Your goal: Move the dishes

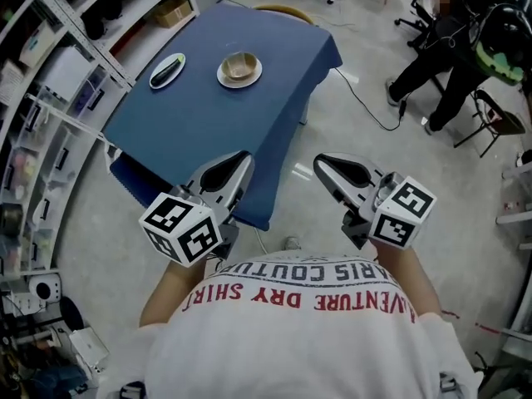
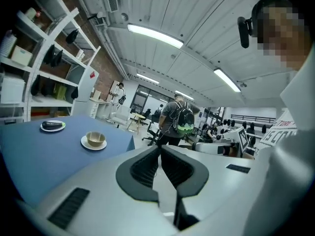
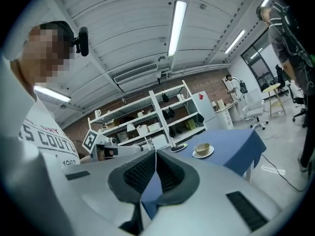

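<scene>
Nothing is picked up yet: the left tool (image 1: 239,160) and right tool (image 1: 322,166) hang at the near edge of the desk (image 1: 208,131), both pinched together and empty. The bowl (image 1: 239,63) on its plate (image 1: 224,78) and the oval dish (image 1: 167,71) sit near each other at the far end. The next move probably calls for a reach across and the jaws opening.

Blue-clothed table (image 1: 208,131), metal shelving (image 1: 58,65), person in black (image 1: 440,52), black folding chair (image 1: 497,120)
</scene>
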A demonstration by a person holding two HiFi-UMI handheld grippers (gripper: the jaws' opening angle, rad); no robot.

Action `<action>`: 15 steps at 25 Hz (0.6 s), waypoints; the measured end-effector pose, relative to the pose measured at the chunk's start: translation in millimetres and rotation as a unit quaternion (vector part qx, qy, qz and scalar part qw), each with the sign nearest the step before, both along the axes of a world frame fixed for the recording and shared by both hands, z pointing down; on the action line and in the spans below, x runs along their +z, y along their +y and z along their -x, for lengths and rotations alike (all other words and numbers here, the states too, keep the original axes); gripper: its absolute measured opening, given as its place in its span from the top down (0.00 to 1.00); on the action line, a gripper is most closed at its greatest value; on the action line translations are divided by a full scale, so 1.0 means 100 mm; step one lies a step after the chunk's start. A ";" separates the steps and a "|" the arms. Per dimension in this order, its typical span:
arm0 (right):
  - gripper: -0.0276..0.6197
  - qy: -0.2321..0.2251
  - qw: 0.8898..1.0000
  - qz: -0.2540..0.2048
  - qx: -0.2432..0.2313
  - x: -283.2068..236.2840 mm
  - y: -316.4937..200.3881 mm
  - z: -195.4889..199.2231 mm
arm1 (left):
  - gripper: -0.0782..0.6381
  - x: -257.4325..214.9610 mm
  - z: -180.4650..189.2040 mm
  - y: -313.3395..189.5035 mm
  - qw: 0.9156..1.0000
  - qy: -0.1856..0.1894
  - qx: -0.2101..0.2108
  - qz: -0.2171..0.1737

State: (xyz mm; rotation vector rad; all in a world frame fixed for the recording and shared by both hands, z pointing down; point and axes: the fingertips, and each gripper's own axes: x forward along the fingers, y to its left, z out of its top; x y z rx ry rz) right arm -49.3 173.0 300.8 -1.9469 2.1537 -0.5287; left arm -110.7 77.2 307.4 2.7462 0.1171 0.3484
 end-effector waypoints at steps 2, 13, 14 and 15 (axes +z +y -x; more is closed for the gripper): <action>0.92 0.005 1.000 0.001 -0.011 0.02 -0.02 -0.19 | 0.83 0.00 -0.19 0.00 1.000 0.001 -0.009 -0.005; 0.92 0.015 0.999 -0.007 -0.035 0.19 -0.32 -0.79 | 0.83 0.28 -0.62 -0.32 0.998 -0.019 -0.058 -0.007; 0.92 0.014 0.999 -0.008 -0.037 0.19 -0.37 -0.86 | 0.83 0.30 -0.69 -0.38 0.998 -0.021 -0.062 -0.007; 0.92 0.015 0.999 -0.007 -0.040 0.20 -0.42 -0.94 | 0.83 0.32 -0.76 -0.44 0.998 -0.022 -0.066 -0.007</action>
